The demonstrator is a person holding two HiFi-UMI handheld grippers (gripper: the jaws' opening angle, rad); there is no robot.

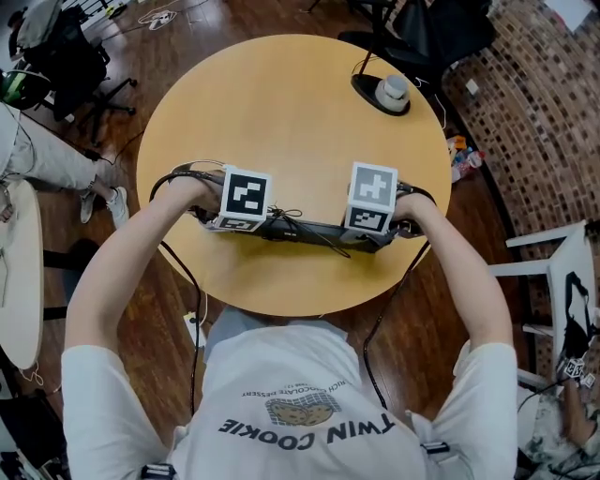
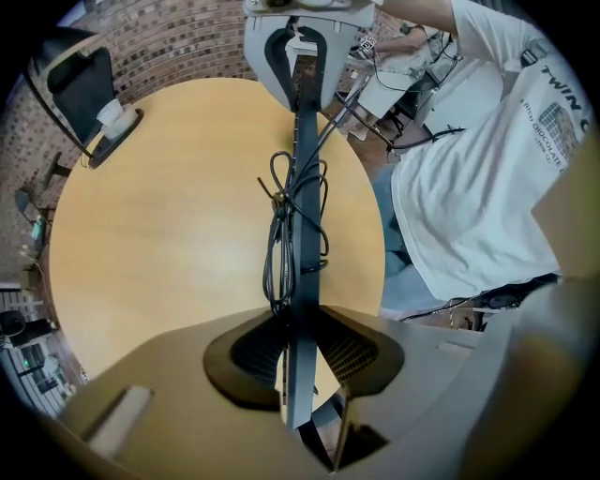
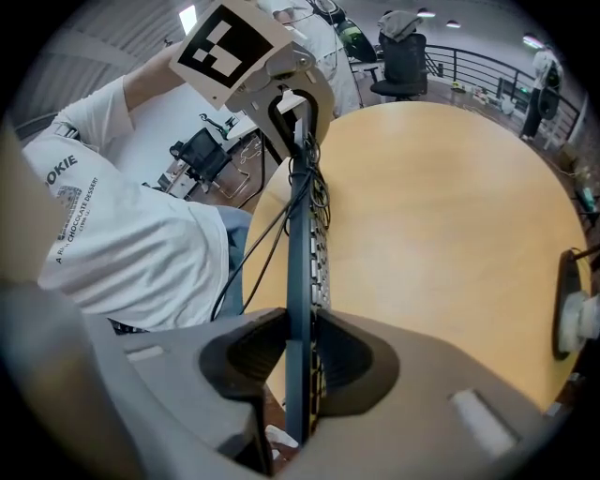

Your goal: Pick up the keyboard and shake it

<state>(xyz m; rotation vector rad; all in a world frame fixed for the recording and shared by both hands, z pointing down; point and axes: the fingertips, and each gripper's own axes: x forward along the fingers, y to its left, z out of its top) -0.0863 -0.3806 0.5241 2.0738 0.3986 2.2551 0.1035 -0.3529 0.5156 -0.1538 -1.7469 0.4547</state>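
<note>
Bench: round, light wood top [image 1: 281,103]; a black base carrying a white item [image 1: 384,94] sits near the far right edge.
Room: dark wood floor [image 1: 253,19]; brick-pattern surface [image 1: 534,103] to the right; black office chair [image 1: 66,56] to the left.
Keyboard: keyboard [image 1: 314,232] held on edge over the bench's near side, with a bundled cable [image 2: 281,244] against it.
Left tool: left tool [image 2: 302,352] clamped on one end of the keyboard.
Right tool: right tool [image 3: 300,361] clamped on the other end.

Open office or lab workspace: round wooden table [image 1: 281,103] on a dark plank floor [image 1: 234,19], black swivel chair [image 1: 70,61] at upper left, brick surface [image 1: 534,103] at upper right. Printed marker [image 1: 157,16] on the floor at the top edge. Right gripper view shows a metal railing [image 3: 487,70] and ceiling lights [image 3: 427,13] at upper right.
</note>
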